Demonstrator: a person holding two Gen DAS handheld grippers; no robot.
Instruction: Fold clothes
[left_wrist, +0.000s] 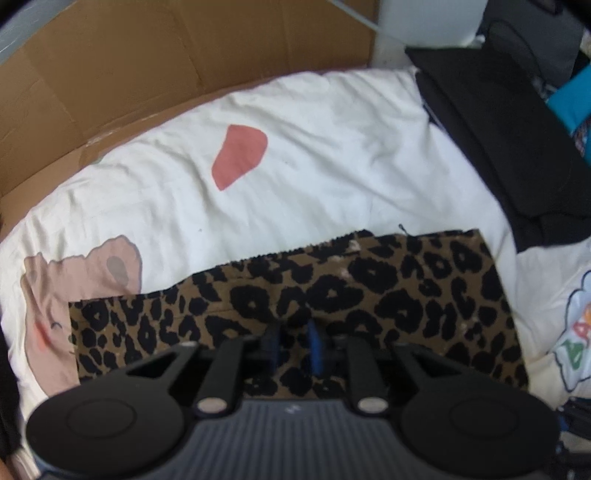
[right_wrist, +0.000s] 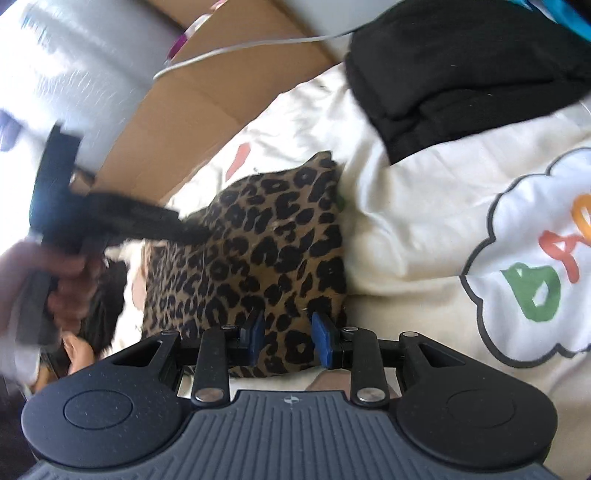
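The left claw (left_wrist: 295, 341) hangs over the folded leopard-print brown-and-black garment (left_wrist: 332, 295), jaws slightly parted, gripping nothing. The right claw (right_wrist: 286, 332) straddles its near edge, pads apart. The garment lies on a white printed duvet (left_wrist: 295, 147) beside dark folded clothes (left_wrist: 517, 147).

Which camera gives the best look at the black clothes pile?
The right wrist view: the black clothes pile shows broadly on the white bedding. The left wrist view catches only a narrower strip of it near the edge.

Leopard-print garment (left_wrist: 332, 295); folded flat; on white bedding (left_wrist: 258, 184)
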